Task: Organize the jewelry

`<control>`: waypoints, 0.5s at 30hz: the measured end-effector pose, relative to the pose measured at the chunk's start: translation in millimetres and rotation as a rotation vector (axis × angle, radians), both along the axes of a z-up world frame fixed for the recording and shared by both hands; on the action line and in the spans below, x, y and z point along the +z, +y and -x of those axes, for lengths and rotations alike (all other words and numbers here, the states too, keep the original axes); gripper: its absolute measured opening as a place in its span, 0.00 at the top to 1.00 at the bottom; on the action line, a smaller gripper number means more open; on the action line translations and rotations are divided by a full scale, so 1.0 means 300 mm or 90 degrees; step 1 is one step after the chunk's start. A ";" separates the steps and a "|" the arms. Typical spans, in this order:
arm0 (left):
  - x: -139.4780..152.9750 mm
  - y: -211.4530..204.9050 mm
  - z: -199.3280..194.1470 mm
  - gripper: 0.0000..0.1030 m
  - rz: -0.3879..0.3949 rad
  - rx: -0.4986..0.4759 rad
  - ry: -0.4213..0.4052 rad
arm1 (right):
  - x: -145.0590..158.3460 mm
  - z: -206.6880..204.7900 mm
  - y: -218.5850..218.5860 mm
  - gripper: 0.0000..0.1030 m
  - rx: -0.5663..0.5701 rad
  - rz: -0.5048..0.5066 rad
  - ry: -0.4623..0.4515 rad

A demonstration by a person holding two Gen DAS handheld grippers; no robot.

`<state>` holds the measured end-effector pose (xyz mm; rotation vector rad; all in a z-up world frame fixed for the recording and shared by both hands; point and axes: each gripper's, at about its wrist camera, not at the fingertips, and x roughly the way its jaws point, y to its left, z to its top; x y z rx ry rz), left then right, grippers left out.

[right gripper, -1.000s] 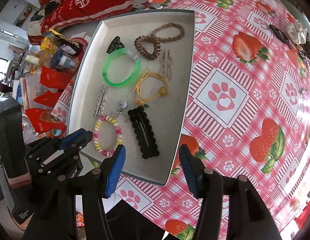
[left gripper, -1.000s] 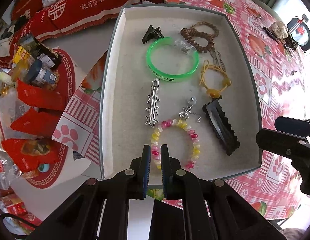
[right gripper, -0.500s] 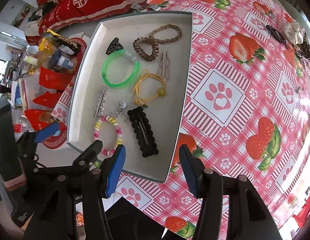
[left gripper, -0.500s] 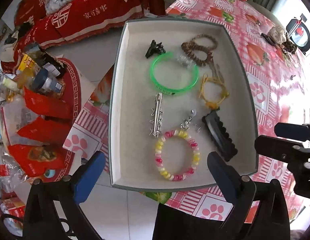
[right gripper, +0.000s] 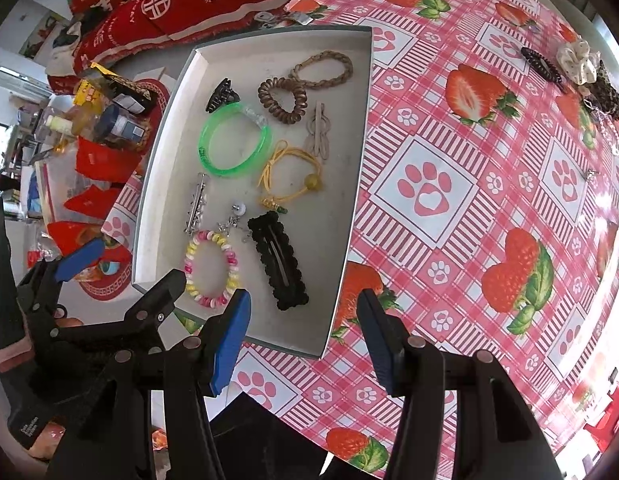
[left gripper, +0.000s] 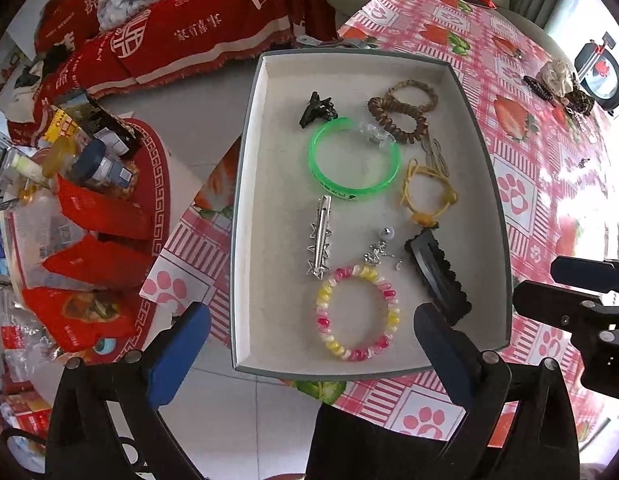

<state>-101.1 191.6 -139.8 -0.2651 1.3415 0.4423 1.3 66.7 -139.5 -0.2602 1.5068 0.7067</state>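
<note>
Black scalloped clip (left gripper: 437, 278) – long axis diagonal, beside beaded bracelet (left gripper: 357, 312).

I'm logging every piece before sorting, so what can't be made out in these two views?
- Print on the green bangle: too small, both views.
- Small silver charms beside the beaded bracelet: too small to identify.
- Hair ties at the far table edge: small, distorted by the fisheye rim.
</note>
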 end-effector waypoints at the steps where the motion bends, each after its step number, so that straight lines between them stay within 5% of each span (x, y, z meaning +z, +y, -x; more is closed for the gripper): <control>1: 0.006 -0.004 -0.001 0.00 -0.007 -0.004 0.006 | 0.002 0.002 -0.001 0.43 0.001 0.001 -0.001; 8: 0.080 -0.034 0.009 0.00 -0.008 -0.030 -0.003 | 0.051 0.013 -0.005 0.32 0.007 0.003 -0.015; 10: 0.113 -0.033 0.019 0.00 0.003 -0.030 -0.014 | 0.080 0.017 -0.003 0.22 0.010 0.001 -0.024; 15: 0.179 -0.044 0.032 0.00 0.001 -0.037 -0.025 | 0.160 0.023 0.000 0.21 0.022 0.000 -0.058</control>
